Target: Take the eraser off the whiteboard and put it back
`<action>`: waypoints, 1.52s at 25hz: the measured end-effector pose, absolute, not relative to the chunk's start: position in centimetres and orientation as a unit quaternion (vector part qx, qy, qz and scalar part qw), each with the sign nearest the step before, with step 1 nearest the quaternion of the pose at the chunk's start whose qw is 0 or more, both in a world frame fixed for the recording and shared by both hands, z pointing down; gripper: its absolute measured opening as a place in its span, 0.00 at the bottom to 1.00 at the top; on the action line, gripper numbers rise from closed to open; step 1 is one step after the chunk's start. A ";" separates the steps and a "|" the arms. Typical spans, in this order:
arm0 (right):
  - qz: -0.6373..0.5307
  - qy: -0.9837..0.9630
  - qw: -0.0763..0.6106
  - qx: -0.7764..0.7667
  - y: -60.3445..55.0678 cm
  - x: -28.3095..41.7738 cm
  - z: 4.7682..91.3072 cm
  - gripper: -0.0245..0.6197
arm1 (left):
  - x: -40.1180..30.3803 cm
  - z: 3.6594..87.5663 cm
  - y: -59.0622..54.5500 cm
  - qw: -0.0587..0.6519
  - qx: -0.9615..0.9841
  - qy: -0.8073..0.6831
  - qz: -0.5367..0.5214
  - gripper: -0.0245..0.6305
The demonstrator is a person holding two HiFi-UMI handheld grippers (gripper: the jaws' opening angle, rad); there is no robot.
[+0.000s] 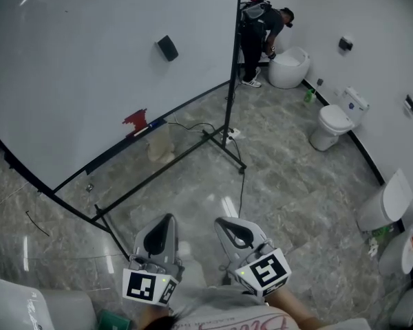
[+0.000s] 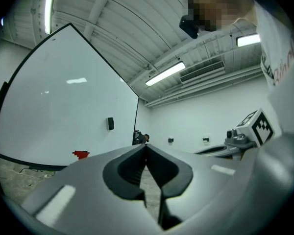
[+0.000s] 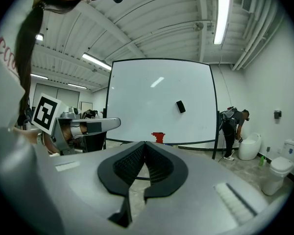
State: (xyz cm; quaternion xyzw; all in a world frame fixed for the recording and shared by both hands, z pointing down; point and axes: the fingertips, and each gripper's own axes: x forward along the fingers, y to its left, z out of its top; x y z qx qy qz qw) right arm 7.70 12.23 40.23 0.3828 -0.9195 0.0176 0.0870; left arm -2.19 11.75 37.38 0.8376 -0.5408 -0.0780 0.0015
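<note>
Black eraser [image 1: 167,47] on whiteboard [image 1: 69,67]; left tool [image 1: 168,218], right tool [image 1: 221,221] closed, empty.

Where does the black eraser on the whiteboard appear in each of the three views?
Head view: eraser at upper centre-left, tilted, on the whiteboard.
Left gripper view: eraser left of centre, near the whiteboard's right edge.
Right gripper view: eraser right of centre, on the whiteboard's right half.
Shared landmark: the red object at the whiteboard's bottom ledge, below and left of the eraser in every view.
</note>
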 end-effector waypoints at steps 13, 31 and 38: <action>-0.025 -0.917 0.077 0.390 -2.8 1.9 37.5 0.04 | -6.6 34.7 -3.6 -0.017 0.857 -0.506 -0.095 0.04; -0.087 -0.911 0.031 0.402 -21.8 -2.9 31.1 0.05 | -11.9 36.1 -17.9 0.023 0.852 -0.515 -0.092 0.04; -0.111 -0.915 0.027 0.386 -29.2 -3.9 28.5 0.24 | -11.8 35.1 -21.9 0.005 0.842 -0.532 -0.091 0.04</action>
